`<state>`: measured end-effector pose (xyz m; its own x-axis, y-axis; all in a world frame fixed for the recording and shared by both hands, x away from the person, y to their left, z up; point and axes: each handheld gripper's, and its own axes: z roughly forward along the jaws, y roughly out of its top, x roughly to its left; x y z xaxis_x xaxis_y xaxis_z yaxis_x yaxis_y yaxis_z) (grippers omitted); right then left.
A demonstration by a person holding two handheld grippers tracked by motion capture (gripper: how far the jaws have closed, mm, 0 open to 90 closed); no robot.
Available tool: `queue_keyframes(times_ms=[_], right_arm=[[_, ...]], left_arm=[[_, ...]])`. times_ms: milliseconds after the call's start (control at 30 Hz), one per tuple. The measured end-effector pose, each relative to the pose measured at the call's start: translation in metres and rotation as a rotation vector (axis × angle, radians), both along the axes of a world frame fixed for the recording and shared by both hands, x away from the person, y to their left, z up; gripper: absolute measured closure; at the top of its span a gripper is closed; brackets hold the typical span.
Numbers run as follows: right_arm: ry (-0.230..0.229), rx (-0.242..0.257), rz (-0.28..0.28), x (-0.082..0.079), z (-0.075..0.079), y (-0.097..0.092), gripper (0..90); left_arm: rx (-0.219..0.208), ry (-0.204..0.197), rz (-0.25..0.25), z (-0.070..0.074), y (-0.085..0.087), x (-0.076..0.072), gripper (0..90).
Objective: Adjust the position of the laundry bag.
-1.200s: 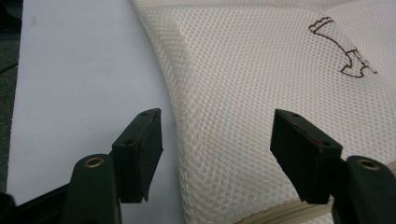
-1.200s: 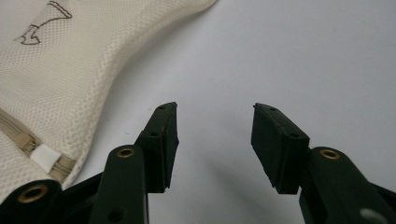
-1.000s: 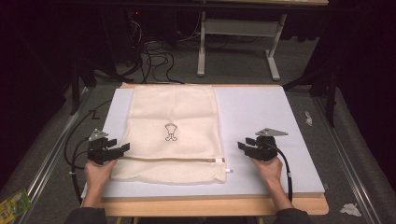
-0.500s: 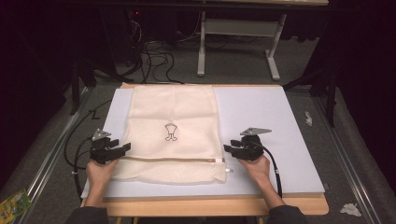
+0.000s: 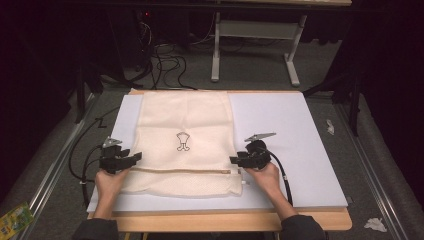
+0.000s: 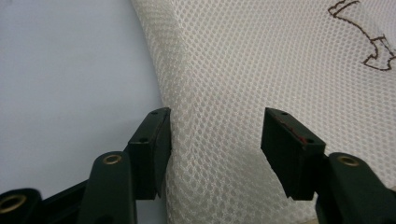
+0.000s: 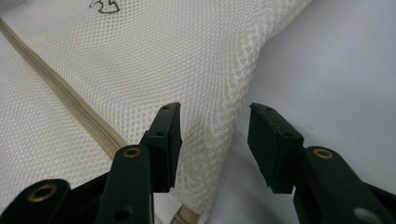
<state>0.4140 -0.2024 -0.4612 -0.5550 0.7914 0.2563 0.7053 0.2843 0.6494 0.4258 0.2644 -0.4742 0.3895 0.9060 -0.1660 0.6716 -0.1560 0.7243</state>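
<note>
**Mesh bag between two gaping claws**

A cream mesh bag (image 5: 186,145), honeycomb-textured, with a beige zipper (image 5: 185,171) and a small brown emblem (image 5: 183,141), is lying flat on the pale worktop (image 5: 300,140). The left claw (image 5: 134,159) is straddling its left edge, jaws just narrowing yet released. The right claw (image 5: 235,160) is gaping at the right edge.

Table brightly lit, surroundings dark, soft focus, close-up jaws blurred

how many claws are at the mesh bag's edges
2. The left claw sits at the mesh bag's left edge, the right claw at its right edge, both near the zipper.
</note>
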Motion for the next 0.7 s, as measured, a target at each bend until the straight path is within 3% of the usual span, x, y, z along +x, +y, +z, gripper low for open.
queue_keyframes(times_ms=[100,200,400,533,700], right_arm=[[0.024,-0.003,0.006,0.004,-0.001,0.003,56.5],[0.017,-0.007,0.011,0.005,-0.001,0.008,60.9],[0.039,-0.011,0.018,0.007,-0.004,0.009,74.7],[0.026,-0.004,0.034,0.007,-0.003,0.007,84.4],[0.002,0.002,0.042,0.007,-0.002,0.003,86.5]], left_arm=[[0.023,0.009,-0.002,0.001,-0.003,0.002,45.7],[0.062,0.018,-0.007,0.004,-0.007,0.002,49.3],[0.05,0.033,-0.013,0.003,-0.007,0.005,64.7],[0.1,0.012,-0.041,0.007,-0.01,0.003,84.4],[0.081,-0.017,-0.06,0.013,-0.013,0.003,86.2]])
